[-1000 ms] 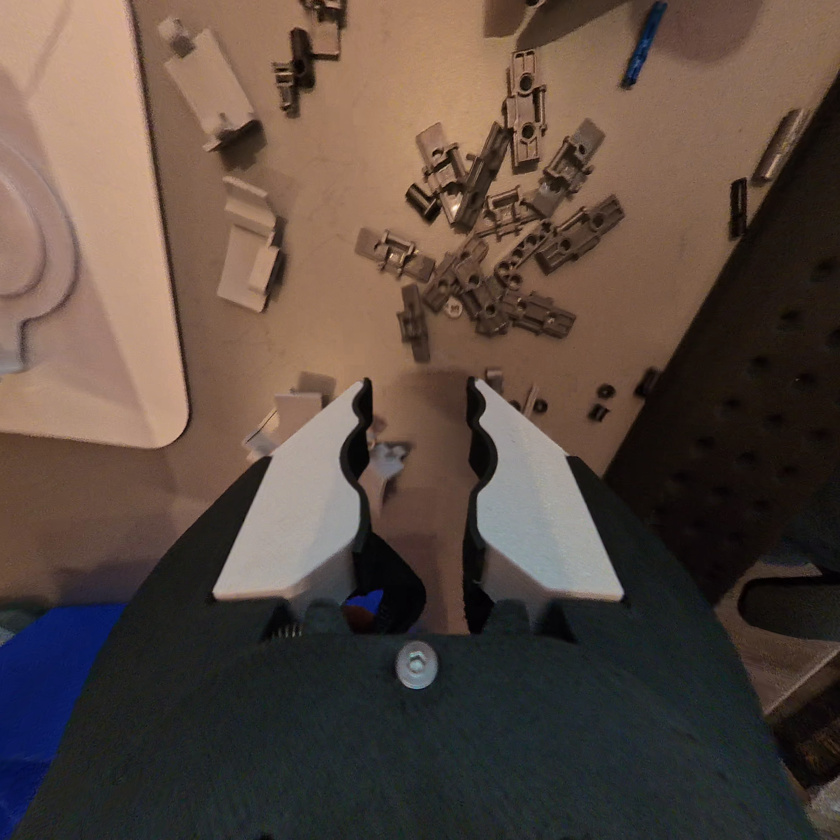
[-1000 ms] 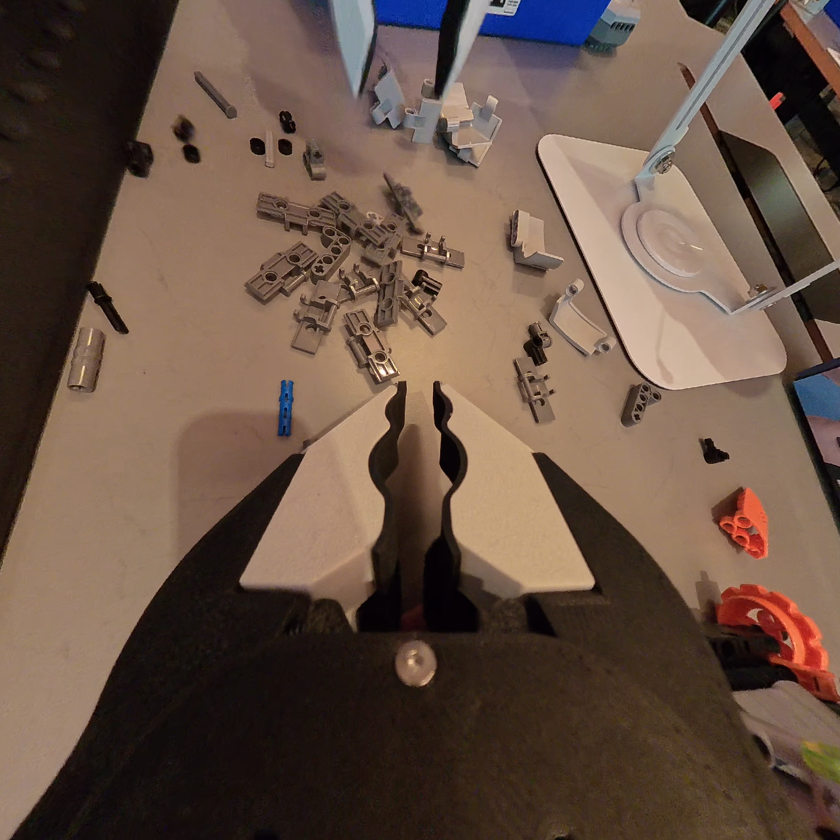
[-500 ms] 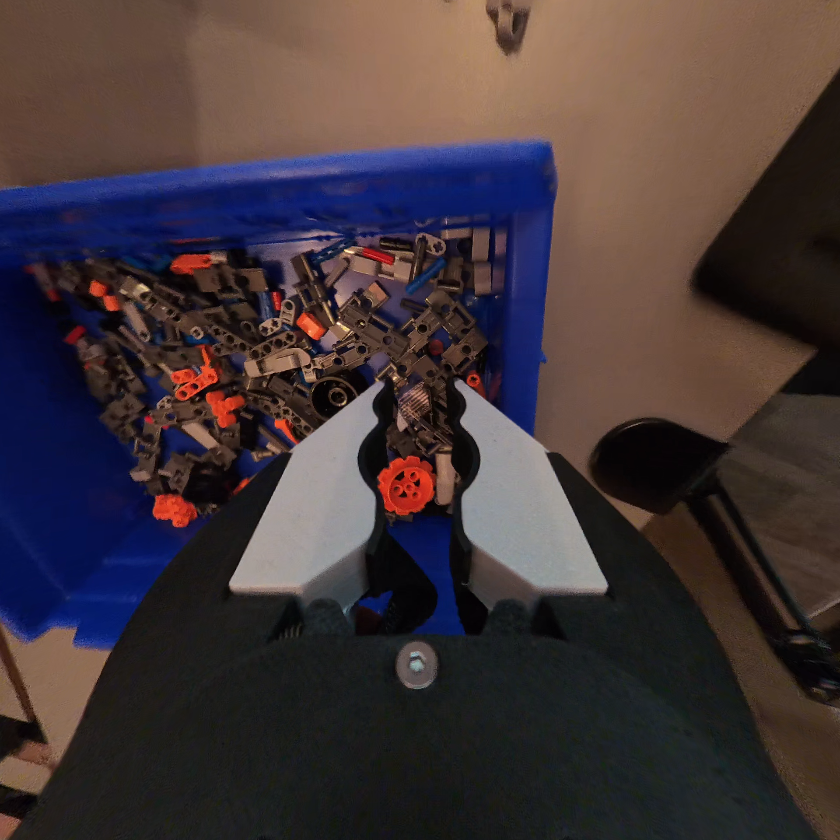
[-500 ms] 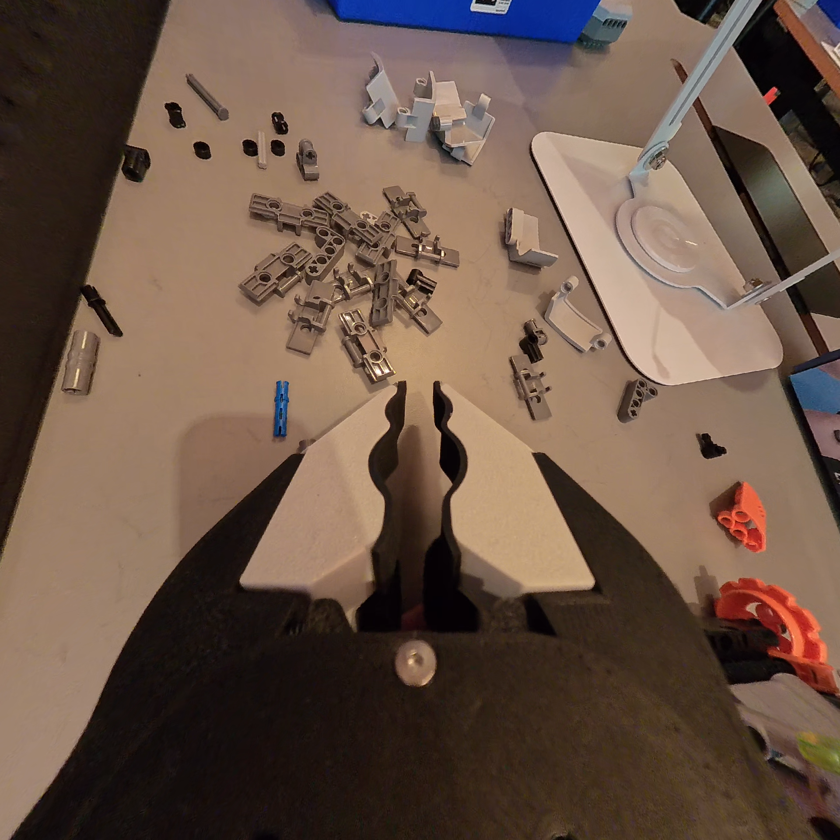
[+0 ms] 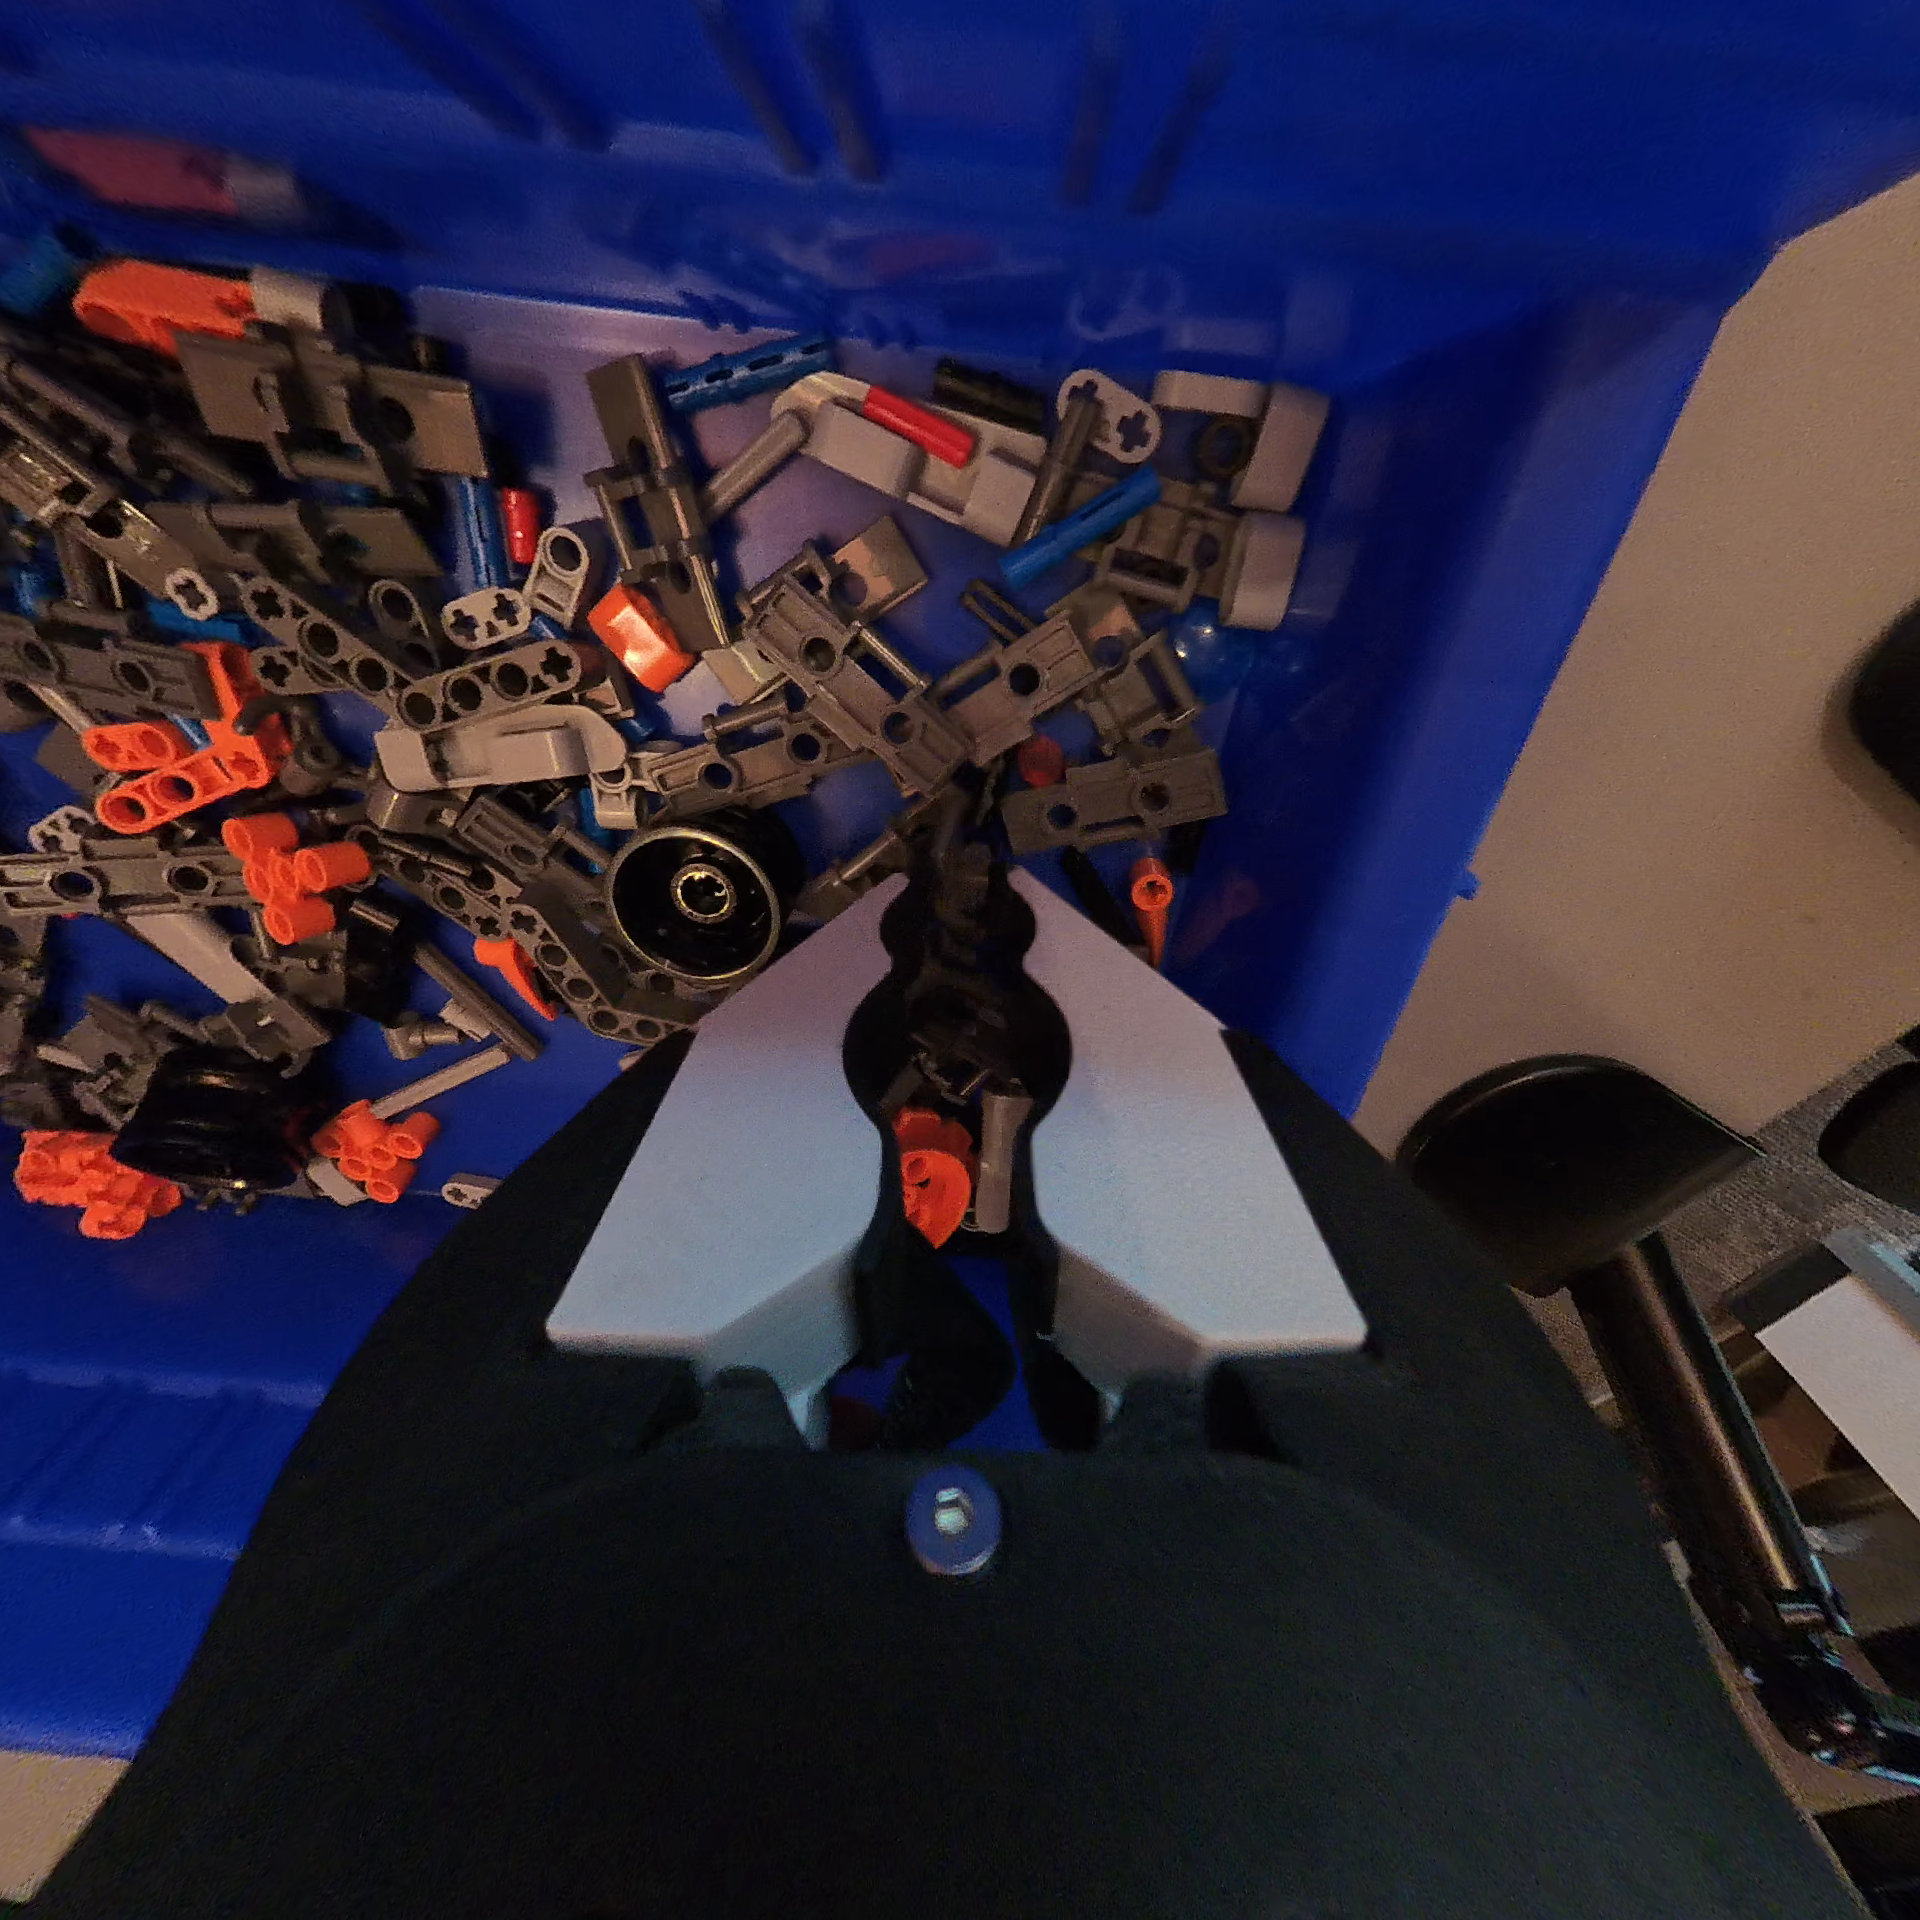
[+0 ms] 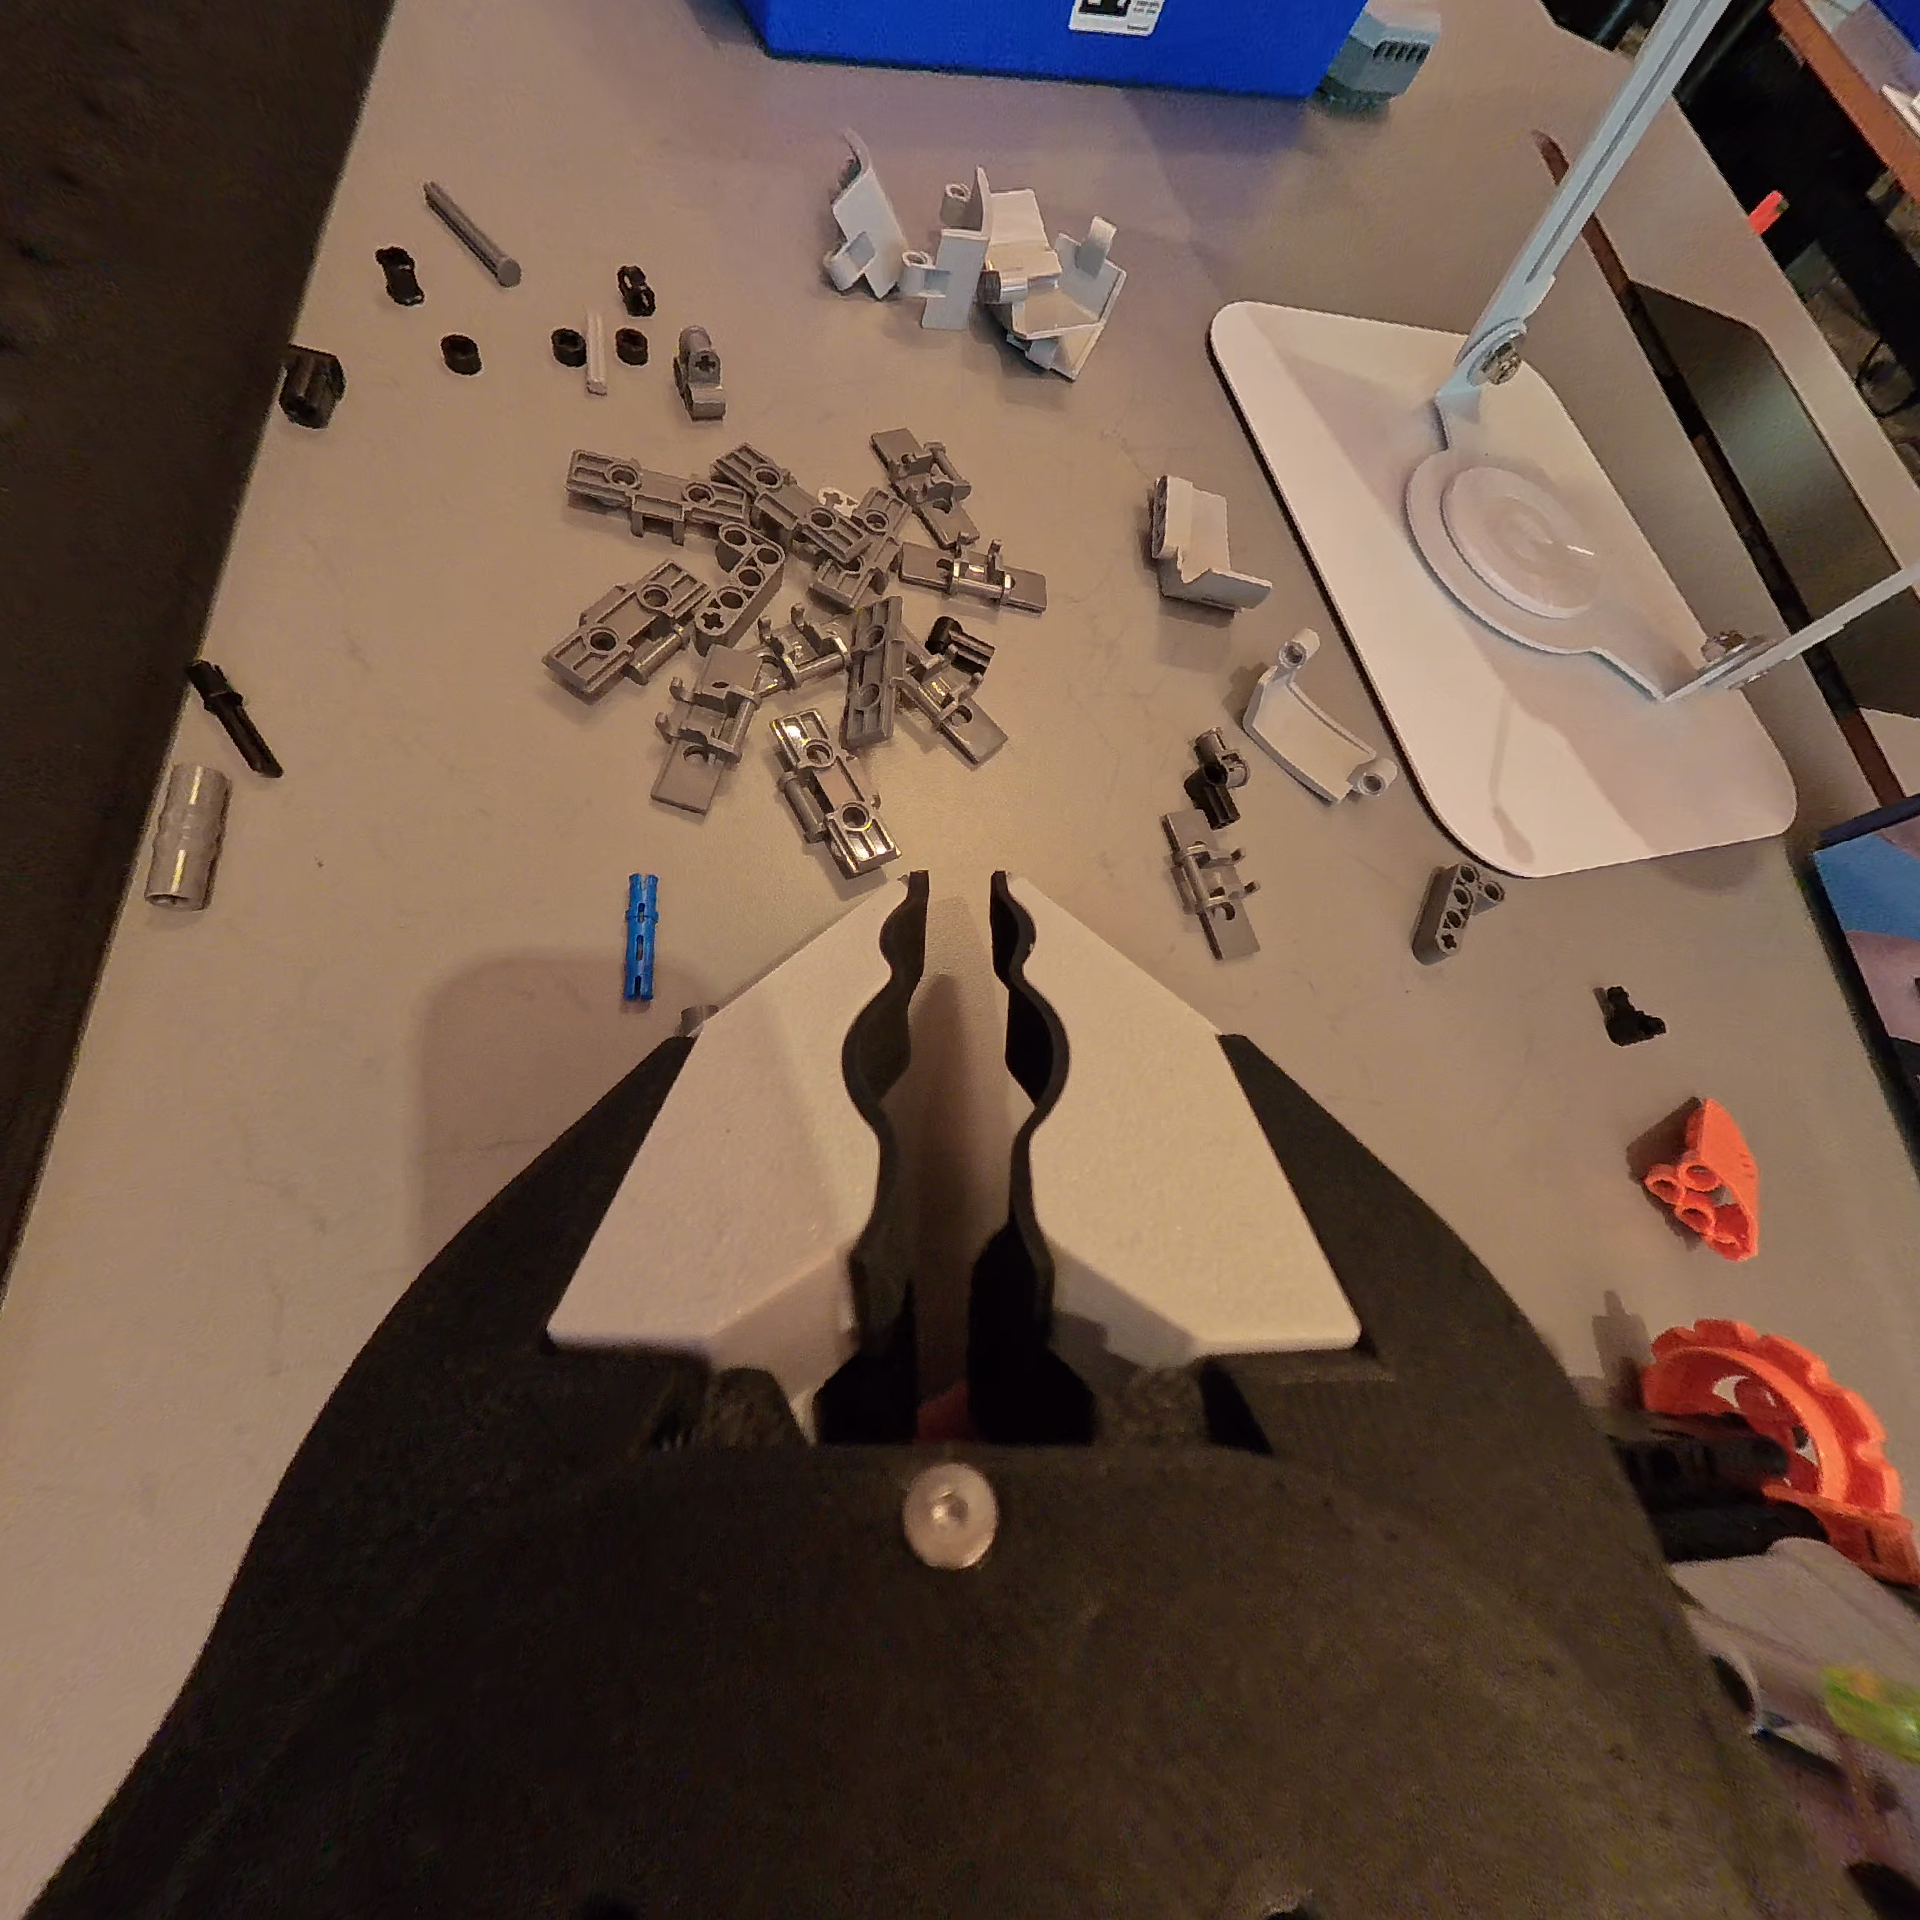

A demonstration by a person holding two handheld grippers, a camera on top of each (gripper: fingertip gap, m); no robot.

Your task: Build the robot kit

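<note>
Desk (image 6: 312, 1039) unchanged under slightly parted right gripper (image 6: 951, 894); left gripper (image 5: 956, 883) now deeper in blue bin (image 5: 1455, 520), seemingly pinching dark piece (image 5: 961, 862).

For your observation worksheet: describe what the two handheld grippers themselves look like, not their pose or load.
Both match. The left gripper and right gripper each have a broad, rough black body with one silver screw at its centre. Two pale grey wedge-shaped fingers taper forward, lined inside with wavy black pads. No cables, markings or sleeves show.
</note>
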